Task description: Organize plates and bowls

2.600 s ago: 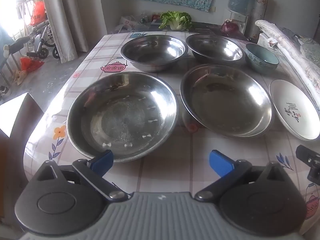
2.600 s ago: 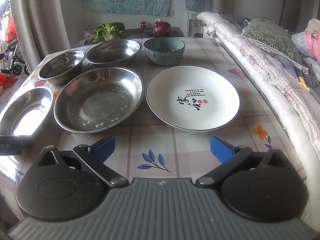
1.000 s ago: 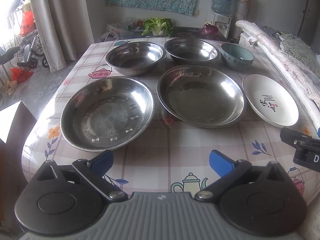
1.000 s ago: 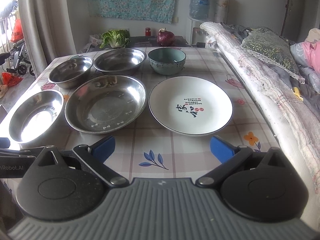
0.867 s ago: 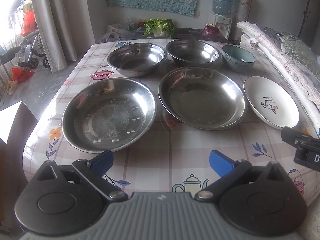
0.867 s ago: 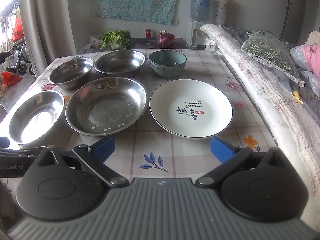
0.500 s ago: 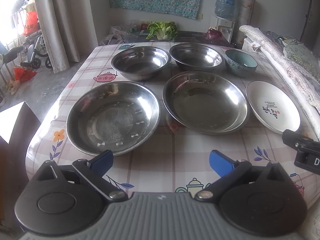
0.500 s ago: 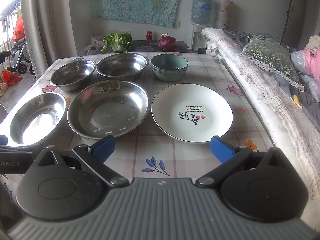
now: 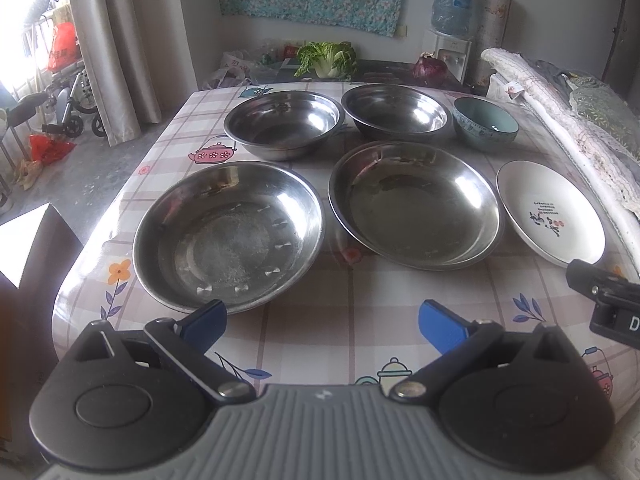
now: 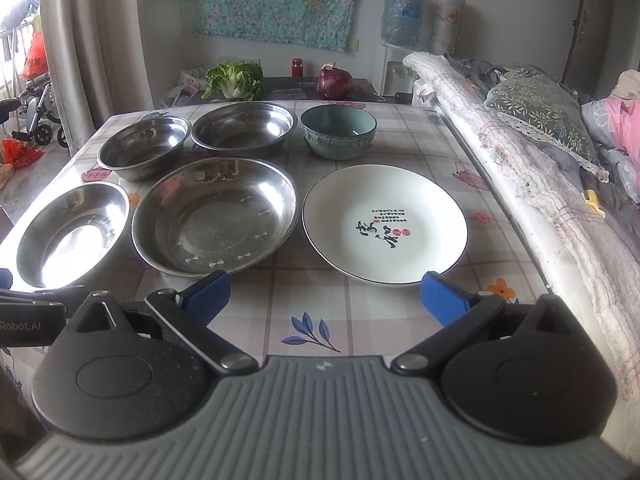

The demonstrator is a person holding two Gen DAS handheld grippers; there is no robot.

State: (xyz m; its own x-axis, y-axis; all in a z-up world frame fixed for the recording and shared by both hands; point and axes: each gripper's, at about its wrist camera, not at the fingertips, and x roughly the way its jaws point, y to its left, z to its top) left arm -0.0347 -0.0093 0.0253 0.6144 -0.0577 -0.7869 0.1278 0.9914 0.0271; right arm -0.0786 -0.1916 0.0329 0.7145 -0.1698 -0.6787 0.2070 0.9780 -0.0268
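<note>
Both grippers had drawn back from the dishes since the earlier frames, so more of the desk [image 9: 360, 320] showed in front of them. Six dishes lay in two rows: near, two wide steel basins [image 9: 228, 236] [image 9: 416, 208] and a white plate [image 10: 384, 224]; far, two steel bowls [image 9: 284, 122] [image 9: 396, 110] and a teal ceramic bowl [image 10: 338, 130]. Nothing was stacked yet.

Each gripper was held wide apart and empty. Just ahead of the right gripper [image 10: 324, 298] lay the white plate, its near rim close to the right fingertip. Directly ahead of the left gripper [image 9: 322, 320] and slightly left lay the left basin, its rim just beyond the left fingertip. A cabbage [image 10: 234, 80] and a red onion [image 10: 334, 78] sat beyond the far edge; bedding [image 10: 520, 152] ran along the right.
</note>
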